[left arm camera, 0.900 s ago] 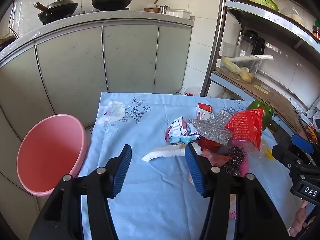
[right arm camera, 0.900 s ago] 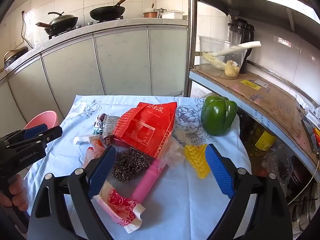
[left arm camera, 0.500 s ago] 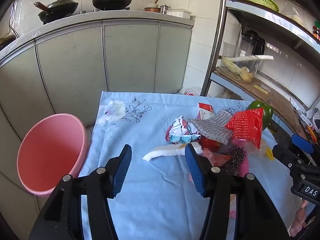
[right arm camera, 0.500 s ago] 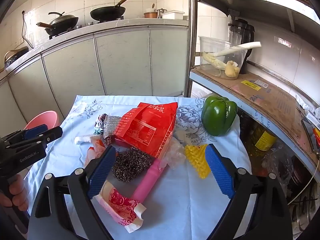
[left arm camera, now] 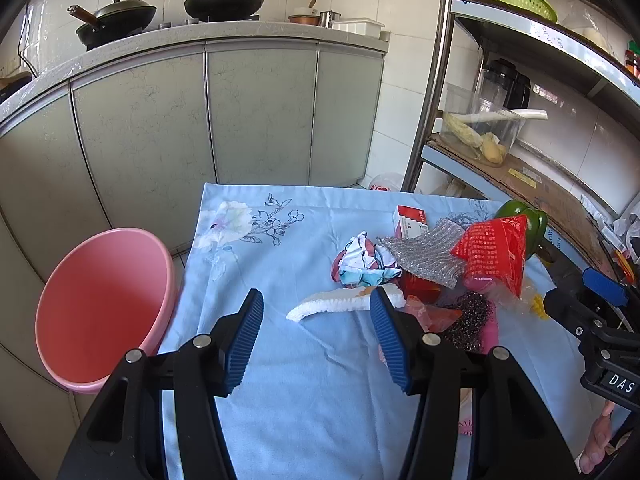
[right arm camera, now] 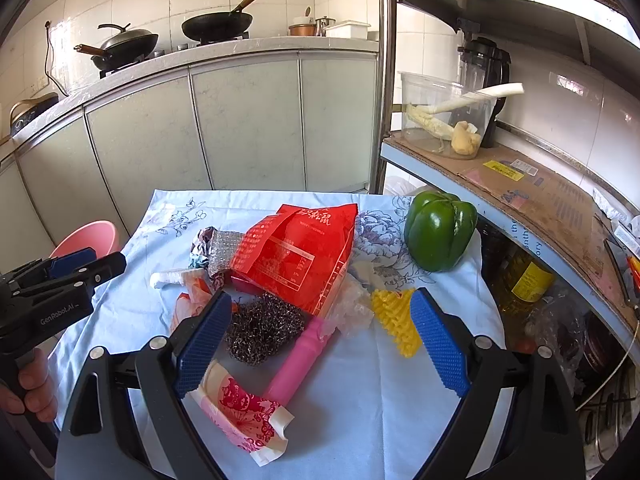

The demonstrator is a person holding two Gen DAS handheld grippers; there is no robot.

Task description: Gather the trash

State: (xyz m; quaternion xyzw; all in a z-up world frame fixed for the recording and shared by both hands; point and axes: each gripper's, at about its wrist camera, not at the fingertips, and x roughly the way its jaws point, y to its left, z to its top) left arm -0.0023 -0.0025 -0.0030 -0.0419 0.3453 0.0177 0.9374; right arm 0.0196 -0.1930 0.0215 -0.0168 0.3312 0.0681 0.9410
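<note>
A pile of trash lies on the blue tablecloth (left arm camera: 280,360): a red snack bag (right arm camera: 296,252), a crumpled wrapper (left arm camera: 364,262), a white foam strip (left arm camera: 340,304), a steel scourer (right arm camera: 262,326), a pink tube (right arm camera: 298,360) and a pink-and-white wrapper (right arm camera: 240,412). My left gripper (left arm camera: 316,340) is open and empty, just in front of the foam strip. My right gripper (right arm camera: 320,344) is open and empty, its jaws standing either side of the pink tube and scourer. A pink bin (left arm camera: 100,304) stands left of the table.
A green pepper (right arm camera: 440,230) and a yellow ridged piece (right arm camera: 396,320) sit at the table's right. A metal shelf rack (right arm camera: 520,184) with a clear container stands on the right. Grey cabinets (left arm camera: 240,120) with pans on top are behind.
</note>
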